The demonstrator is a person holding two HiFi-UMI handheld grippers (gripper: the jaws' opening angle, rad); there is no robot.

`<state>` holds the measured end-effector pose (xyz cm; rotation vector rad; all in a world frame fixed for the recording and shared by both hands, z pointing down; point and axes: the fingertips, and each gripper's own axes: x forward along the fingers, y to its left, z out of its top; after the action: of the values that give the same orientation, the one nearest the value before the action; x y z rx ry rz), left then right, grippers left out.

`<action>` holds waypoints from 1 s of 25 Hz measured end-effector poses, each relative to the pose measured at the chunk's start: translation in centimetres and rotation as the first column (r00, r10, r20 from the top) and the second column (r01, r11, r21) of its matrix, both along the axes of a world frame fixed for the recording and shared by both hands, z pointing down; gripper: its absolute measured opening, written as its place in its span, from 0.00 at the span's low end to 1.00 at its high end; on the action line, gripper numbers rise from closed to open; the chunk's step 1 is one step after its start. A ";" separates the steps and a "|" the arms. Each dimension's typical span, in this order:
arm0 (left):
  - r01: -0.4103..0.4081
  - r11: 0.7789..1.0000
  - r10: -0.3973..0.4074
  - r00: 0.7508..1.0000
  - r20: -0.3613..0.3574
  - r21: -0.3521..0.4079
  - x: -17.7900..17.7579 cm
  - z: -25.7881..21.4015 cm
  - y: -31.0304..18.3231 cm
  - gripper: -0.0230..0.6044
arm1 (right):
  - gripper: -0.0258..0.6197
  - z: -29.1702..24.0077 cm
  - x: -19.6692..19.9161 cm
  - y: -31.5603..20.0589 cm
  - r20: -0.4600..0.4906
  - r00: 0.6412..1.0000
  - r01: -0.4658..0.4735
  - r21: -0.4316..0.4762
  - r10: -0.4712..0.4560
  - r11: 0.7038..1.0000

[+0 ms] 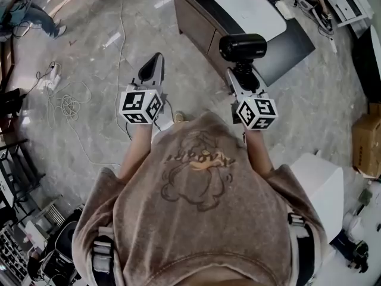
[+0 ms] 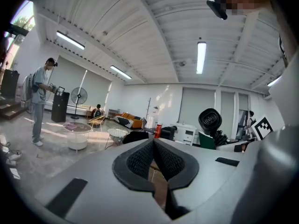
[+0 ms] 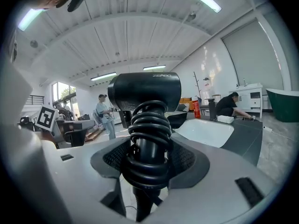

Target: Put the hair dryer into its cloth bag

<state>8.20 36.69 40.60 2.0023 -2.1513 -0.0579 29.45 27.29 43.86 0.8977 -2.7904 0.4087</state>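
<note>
A black hair dryer (image 1: 242, 46) stands upright in my right gripper (image 1: 241, 79), which is shut on its handle. In the right gripper view the cord is coiled round that handle (image 3: 148, 139) and the pads (image 3: 184, 160) press on it from both sides. My left gripper (image 1: 156, 59) is held out level beside it, shut, with nothing between its pads (image 2: 140, 160). From the left gripper view the dryer (image 2: 210, 121) shows off to the right. A white, flat, cloth-like thing (image 1: 250, 5) lies on the dark table ahead; I cannot tell whether it is the bag.
A dark low table (image 1: 286, 46) stands ahead of the grippers. Loose white cables (image 1: 65, 106) lie on the stone floor at left. A cardboard box (image 1: 366, 137) and a white box (image 1: 321, 183) are at right. A person (image 2: 39, 101) stands far off at left.
</note>
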 end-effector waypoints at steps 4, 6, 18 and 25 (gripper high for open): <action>-0.021 1.000 0.021 1.000 -0.002 0.000 -0.3 0.2 -0.4 0.07 | 0.42 -0.1 -0.4 0.2 0.020 1.000 0.001 -0.023 -0.001 1.000; -0.035 0.999 0.035 0.999 0.002 -0.004 -0.5 0.5 -0.6 0.07 | 0.42 -0.1 -0.5 0.2 0.025 1.000 -0.014 -0.029 0.015 0.999; -0.109 0.993 0.110 0.994 0.020 -0.033 -3.7 2.6 -1.9 0.07 | 0.42 1.8 -3.5 -0.5 0.009 0.996 -0.091 -0.047 0.092 0.995; -0.124 0.992 0.124 0.992 0.013 -0.034 -7.1 3.5 -5.7 0.07 | 0.42 2.6 -7.1 -4.2 0.008 0.996 -0.088 -0.048 0.089 0.995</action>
<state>1.10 30.97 44.07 2.1192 -2.0176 0.0107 22.35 23.09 46.45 1.0140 -2.7448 0.4921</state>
